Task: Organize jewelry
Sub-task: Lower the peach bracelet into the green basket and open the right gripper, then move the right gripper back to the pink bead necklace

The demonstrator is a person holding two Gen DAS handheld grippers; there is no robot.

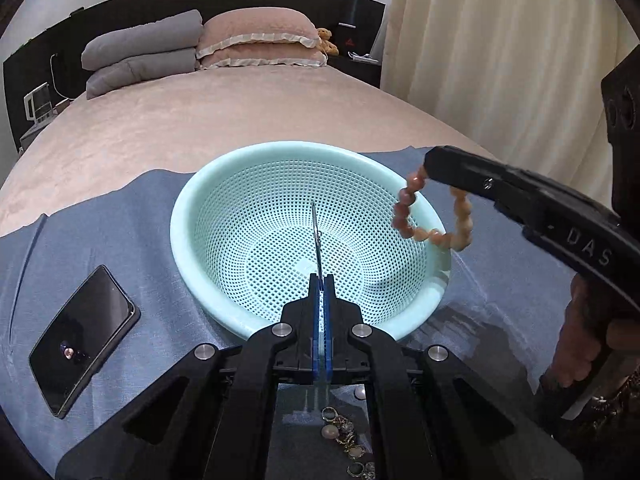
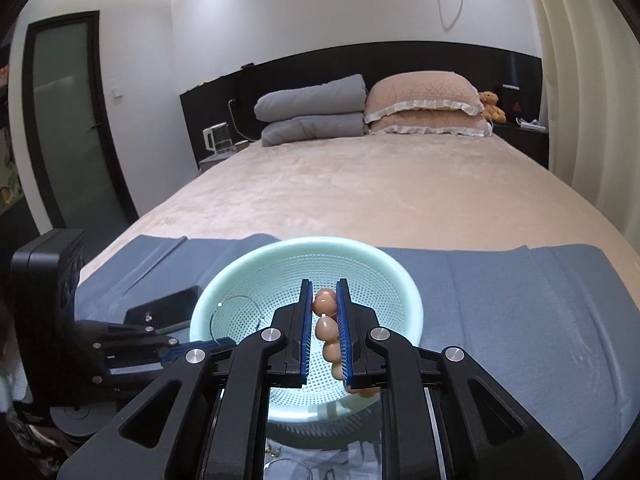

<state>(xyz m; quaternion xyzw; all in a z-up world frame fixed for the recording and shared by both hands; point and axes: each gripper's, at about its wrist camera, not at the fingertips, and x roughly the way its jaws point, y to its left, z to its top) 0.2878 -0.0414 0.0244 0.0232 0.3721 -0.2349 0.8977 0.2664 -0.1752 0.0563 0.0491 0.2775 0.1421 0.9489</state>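
Note:
A mint-green mesh basket (image 1: pixel 188 200) (image 2: pixel 416 300) sits on a blue cloth (image 1: pixel 120 240) spread over the bed. My left gripper (image 1: pixel 322 280) (image 2: pixel 230 345) is over the basket's near side, shut on a thin metal hoop (image 1: pixel 316 228) (image 2: pixel 221 304). The hoop stands edge-on in the left wrist view. My right gripper (image 2: pixel 324 286) (image 1: pixel 429 165) is shut on a peach bead bracelet (image 2: pixel 325 300) (image 1: pixel 432 236). The bracelet hangs as a loop over the basket's right rim. The basket's bottom shows nothing in it.
A black phone (image 1: pixel 84 340) (image 2: pixel 168 304) lies on the cloth left of the basket. Several loose rings and earrings (image 1: pixel 344 436) lie on the cloth under my left gripper. Pillows (image 2: pixel 424 108) and a folded grey quilt (image 2: pixel 312 112) are at the bed's head.

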